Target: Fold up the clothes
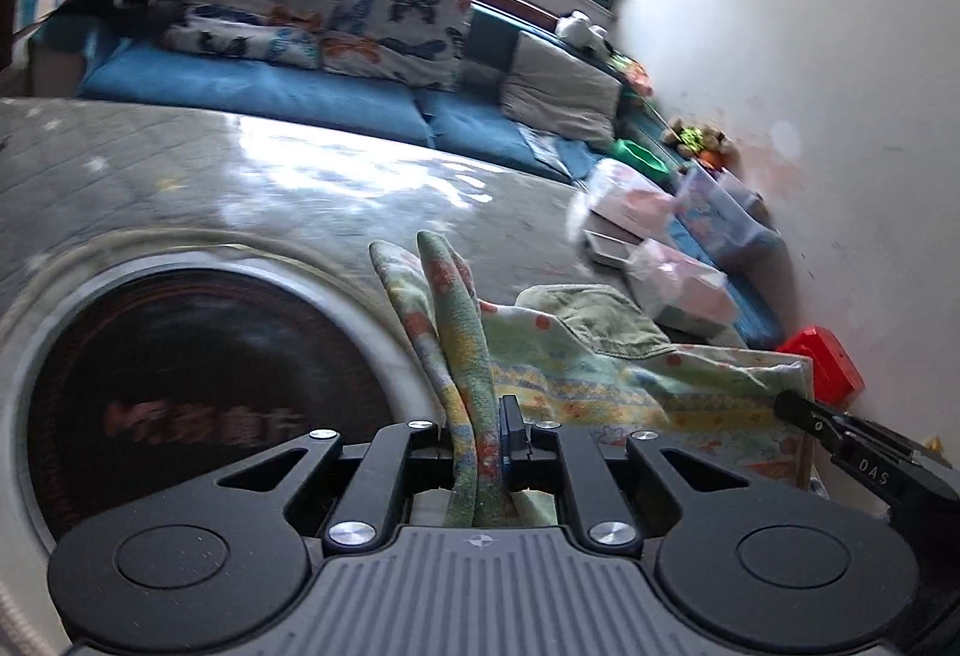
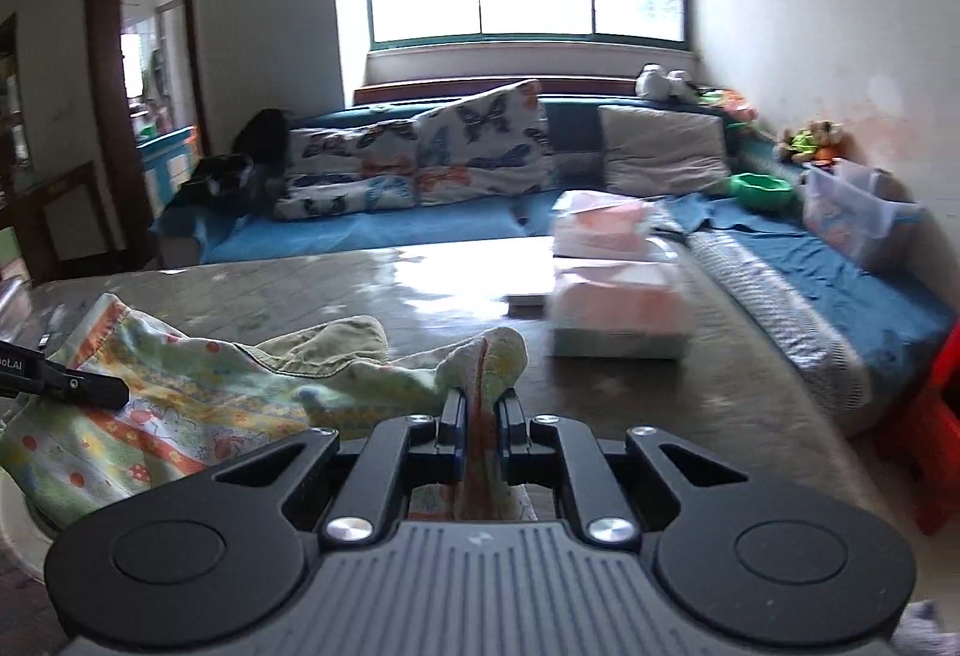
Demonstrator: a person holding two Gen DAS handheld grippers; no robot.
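A patterned green, yellow and orange garment (image 1: 600, 380) hangs stretched between my two grippers above the table. My left gripper (image 1: 480, 434) is shut on a bunched edge of it that stands up between the fingers. My right gripper (image 2: 480, 416) is shut on another edge of the same garment (image 2: 198, 404). An olive green piece of cloth (image 1: 606, 320) lies on the garment (image 2: 324, 344). The right gripper's fingertip shows at the right of the left wrist view (image 1: 798, 410). The left gripper's fingertip shows at the left of the right wrist view (image 2: 102, 386).
A glossy grey table (image 2: 660, 398) bears pink tissue packs (image 2: 618, 308). A round white tub with a dark inside (image 1: 198, 392) lies below the left gripper. A blue sofa with butterfly cushions (image 2: 420, 158) runs behind. A red stool (image 1: 822, 362) stands by the wall.
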